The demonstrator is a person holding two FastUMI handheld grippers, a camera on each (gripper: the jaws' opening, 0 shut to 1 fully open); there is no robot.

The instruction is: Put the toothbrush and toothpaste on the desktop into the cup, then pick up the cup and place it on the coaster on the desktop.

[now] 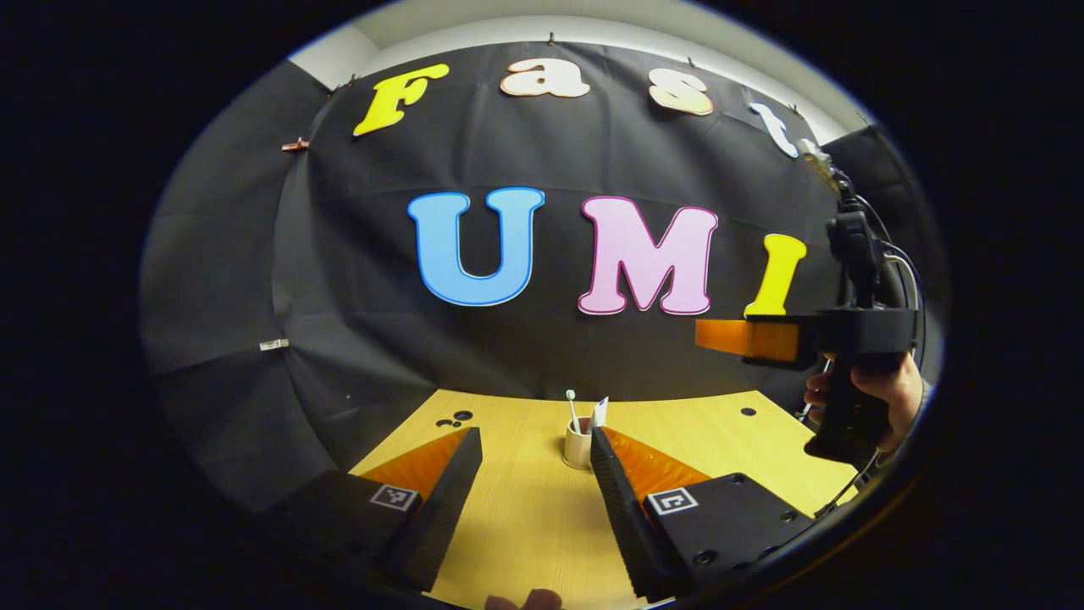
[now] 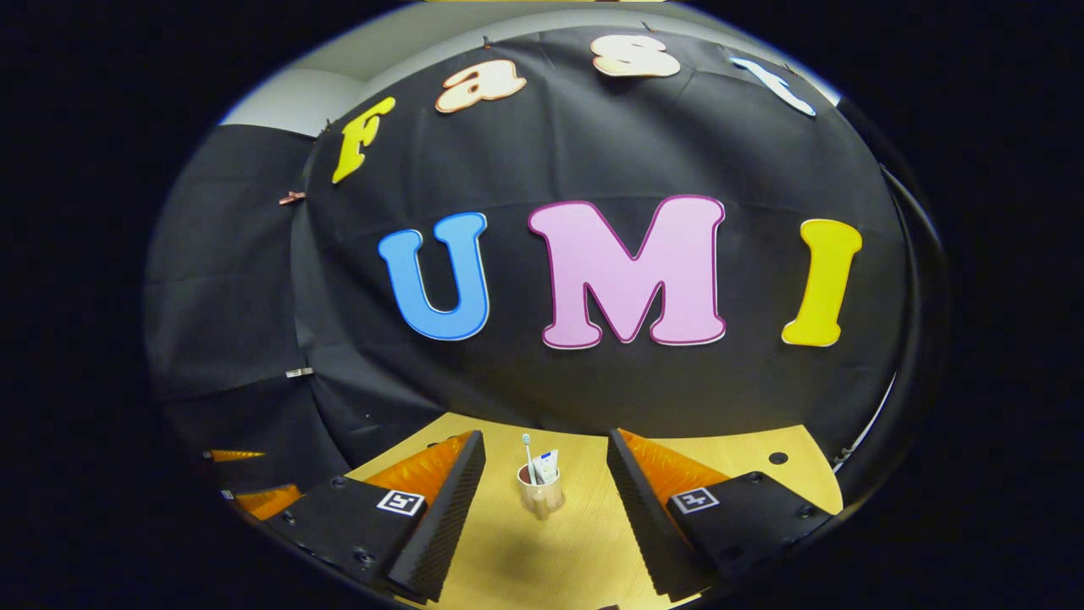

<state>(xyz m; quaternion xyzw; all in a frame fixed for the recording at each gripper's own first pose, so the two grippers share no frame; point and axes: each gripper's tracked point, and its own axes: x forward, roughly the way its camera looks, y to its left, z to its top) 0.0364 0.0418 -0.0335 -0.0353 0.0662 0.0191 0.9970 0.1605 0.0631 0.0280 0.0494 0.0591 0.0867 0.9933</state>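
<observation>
Cup (image 2: 540,491) stands upright on the wooden counter (image 2: 542,559), well ahead of both tools, with the toothbrush (image 2: 528,453) and toothpaste (image 2: 548,465) standing in it. The left tool (image 1: 535,474) is wide open and empty — so is the right tool (image 2: 542,500), held in a hand (image 1: 889,398).

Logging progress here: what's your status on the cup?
Both hand-held grippers open, holding nothing: left, right. Cup upright on desktop, toothbrush and toothpaste inside. Coaster not spotted. Path to cup clear.
</observation>
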